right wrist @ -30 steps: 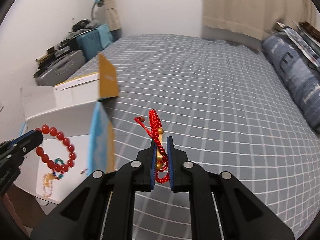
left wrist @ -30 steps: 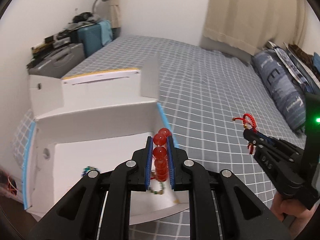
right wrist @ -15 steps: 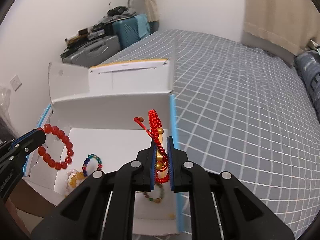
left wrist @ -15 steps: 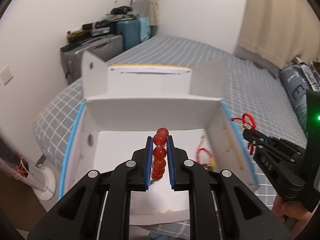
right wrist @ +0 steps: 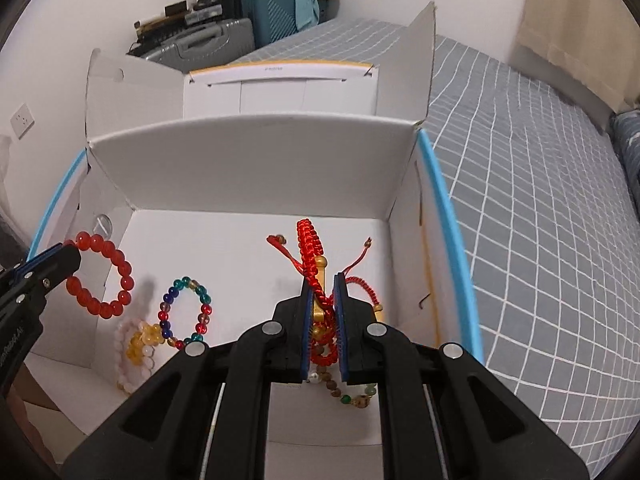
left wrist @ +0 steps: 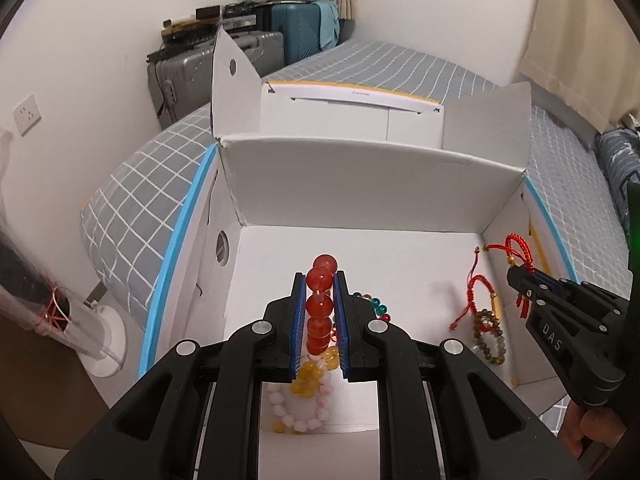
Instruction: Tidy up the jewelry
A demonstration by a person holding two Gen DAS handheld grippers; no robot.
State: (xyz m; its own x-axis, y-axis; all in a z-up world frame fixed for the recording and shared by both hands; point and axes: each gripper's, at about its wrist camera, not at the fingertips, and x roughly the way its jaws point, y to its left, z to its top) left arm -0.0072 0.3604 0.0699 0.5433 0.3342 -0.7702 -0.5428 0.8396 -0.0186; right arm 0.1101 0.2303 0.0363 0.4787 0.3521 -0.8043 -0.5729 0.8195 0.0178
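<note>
My left gripper (left wrist: 320, 280) is shut on a red bead bracelet (left wrist: 320, 304), held over the left part of the open white box (left wrist: 372, 176). It also shows in the right wrist view (right wrist: 102, 274). My right gripper (right wrist: 324, 280) is shut on a red braided cord bracelet (right wrist: 310, 256) with gold beads, over the right part of the box (right wrist: 256, 156). On the box floor lie a multicolour bead bracelet (right wrist: 186, 310), a pink and yellow one (right wrist: 134, 346), a brown-green one (left wrist: 488, 336) and another red cord bracelet (left wrist: 474, 296).
The box sits on a grey checked bed (right wrist: 540, 160), its flaps standing up at the back. Suitcases (left wrist: 256, 52) stand by the wall behind. A clear cylinder (left wrist: 52, 316) stands on the floor at the left. A dark pillow (right wrist: 628, 140) lies at the right.
Both grippers have swung left from over the bed and come in over the box, still holding their bracelets. The box floor and the bracelets on it now fill both views.
</note>
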